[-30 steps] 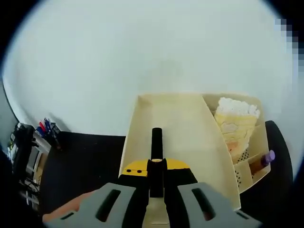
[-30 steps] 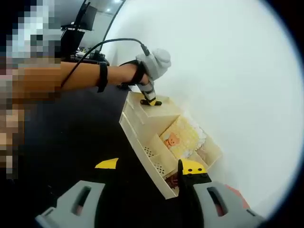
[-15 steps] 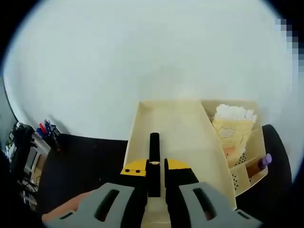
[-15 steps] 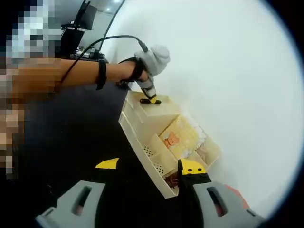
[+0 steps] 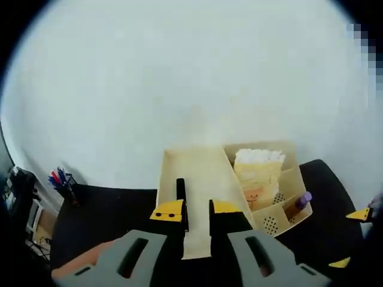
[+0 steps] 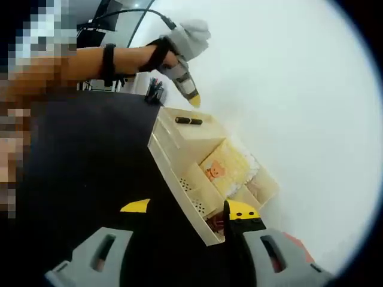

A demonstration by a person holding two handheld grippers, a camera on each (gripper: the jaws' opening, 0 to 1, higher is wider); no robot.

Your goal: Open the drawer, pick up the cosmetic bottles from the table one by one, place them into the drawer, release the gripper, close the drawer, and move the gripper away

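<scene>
On top of the cream organizer (image 6: pixel 179 140), in its shallow tray, we see a slim dark cosmetic bottle (image 6: pixel 188 121) lying flat, w/ the left gripper (image 6: pixel 192 99) hanging just above it and apart from it. In the left gripper view the jaws stand parted w/ nothing between them, so it has let go; the bottle (image 5: pixel 180 195) shows beside the left jaw tip. Our right gripper (image 6: pixel 188 209) sits low over the black table (image 6: pixel 90 155), jaws wide apart and empty. We can't tell which part counts as the drawer, or whether it's open, so the main risk, in our judgement, is taking the tray for the drawer and leaving the bottle outside. Also, the bottle is round and lies loose: if the organizer gets bumped or a drawer is shut hard, it'll prob roll about the tray. A purple-capped item (image 5: pixel 304 199) stands in a small front compartment near the right edge; a careless reach by either gripper could knock it.
</scene>
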